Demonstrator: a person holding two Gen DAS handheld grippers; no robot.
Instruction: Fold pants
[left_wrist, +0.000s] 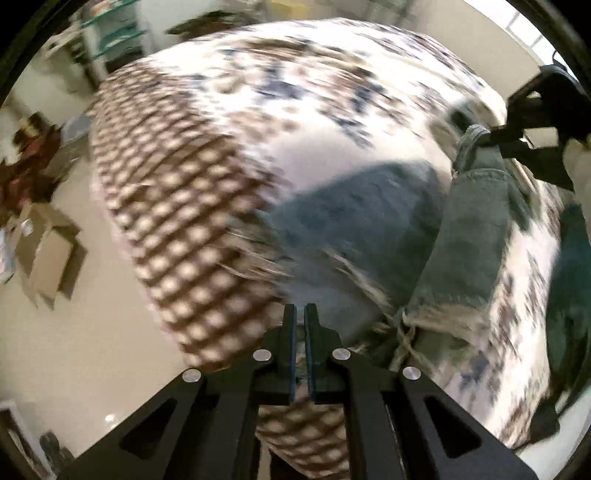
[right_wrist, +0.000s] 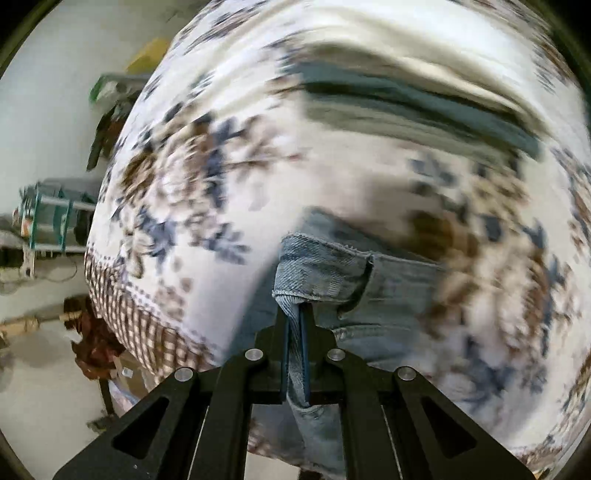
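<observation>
Light blue denim pants (left_wrist: 469, 236) with frayed hems hang above a table covered in a floral cloth (left_wrist: 295, 85). My right gripper (right_wrist: 294, 314) is shut on the pants' waistband (right_wrist: 321, 266) and lifts it; it shows at the upper right of the left wrist view (left_wrist: 517, 136). My left gripper (left_wrist: 300, 308) has its jaws nearly together with a thin gap, and I see no cloth between them. A frayed hem (left_wrist: 436, 321) lies just to its right. Both views are blurred by motion.
The tablecloth has a brown checked border (left_wrist: 173, 206) at its left edge. Cardboard boxes (left_wrist: 44, 251) lie on the pale floor to the left. A teal shelf rack (right_wrist: 48, 218) stands beyond the table. A dark blurred cloth (right_wrist: 406, 103) lies across the far side.
</observation>
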